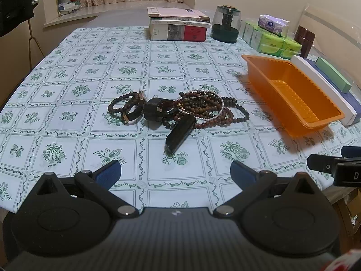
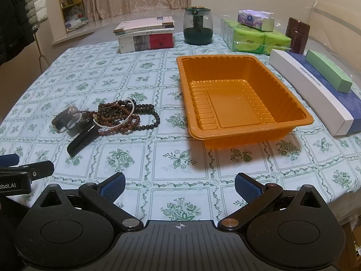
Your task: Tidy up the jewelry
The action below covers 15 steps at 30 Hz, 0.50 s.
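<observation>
Nothing picked up yet. Left gripper (image 1: 176,169) and right gripper (image 2: 180,184) both hang over the table's near edge, jaws wide apart, empty. Jewelry pile (image 1: 178,110) sits at the left one's 12 o'clock; orange tray (image 2: 291,103) (bare inside) at 3 o'clock of it. Next move, I'd say: lower over one bracelet (image 1: 121,106) and pinch.

1. In the jewelry pile (image 1: 180,110), the strands overlap; how many bead strings there are cannot be told.
2. Book (image 1: 178,23) spine titles are too small to read.
3. The right gripper (image 1: 338,167) is cut off by the picture's right edge.
4. The coat (image 2: 18,11) runs off the left edge.
5. In the right view, part of the pile looks blurred.
</observation>
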Tool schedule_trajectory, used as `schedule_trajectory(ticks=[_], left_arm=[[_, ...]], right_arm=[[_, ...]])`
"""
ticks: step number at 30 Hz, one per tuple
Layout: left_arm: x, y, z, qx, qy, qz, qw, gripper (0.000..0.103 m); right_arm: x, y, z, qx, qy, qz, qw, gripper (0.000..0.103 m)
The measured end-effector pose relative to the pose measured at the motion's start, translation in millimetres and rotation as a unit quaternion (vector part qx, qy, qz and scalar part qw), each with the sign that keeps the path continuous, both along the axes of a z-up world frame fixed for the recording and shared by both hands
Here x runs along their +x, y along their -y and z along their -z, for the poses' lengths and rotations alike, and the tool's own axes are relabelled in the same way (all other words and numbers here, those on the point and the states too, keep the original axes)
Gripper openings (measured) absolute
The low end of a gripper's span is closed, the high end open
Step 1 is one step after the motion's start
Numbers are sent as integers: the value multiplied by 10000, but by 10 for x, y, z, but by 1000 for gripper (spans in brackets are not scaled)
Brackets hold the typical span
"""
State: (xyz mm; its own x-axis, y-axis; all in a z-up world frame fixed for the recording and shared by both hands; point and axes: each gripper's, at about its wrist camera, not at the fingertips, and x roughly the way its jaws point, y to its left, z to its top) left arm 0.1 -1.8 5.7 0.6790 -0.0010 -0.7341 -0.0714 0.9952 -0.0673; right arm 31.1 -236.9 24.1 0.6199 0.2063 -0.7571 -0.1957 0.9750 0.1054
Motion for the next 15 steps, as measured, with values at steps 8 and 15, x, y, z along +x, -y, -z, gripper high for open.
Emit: schedule_trajectory(ticks=[8,15], left_arm=[[-2,9,-7,-6,1,9,10000,102],[-14,26,2,-10,3,32,10000,102]], right_arm=[[-3,-1,4,15,-2,4,10000,102],[-9,-8,18,15,-6,16,10000,102]])
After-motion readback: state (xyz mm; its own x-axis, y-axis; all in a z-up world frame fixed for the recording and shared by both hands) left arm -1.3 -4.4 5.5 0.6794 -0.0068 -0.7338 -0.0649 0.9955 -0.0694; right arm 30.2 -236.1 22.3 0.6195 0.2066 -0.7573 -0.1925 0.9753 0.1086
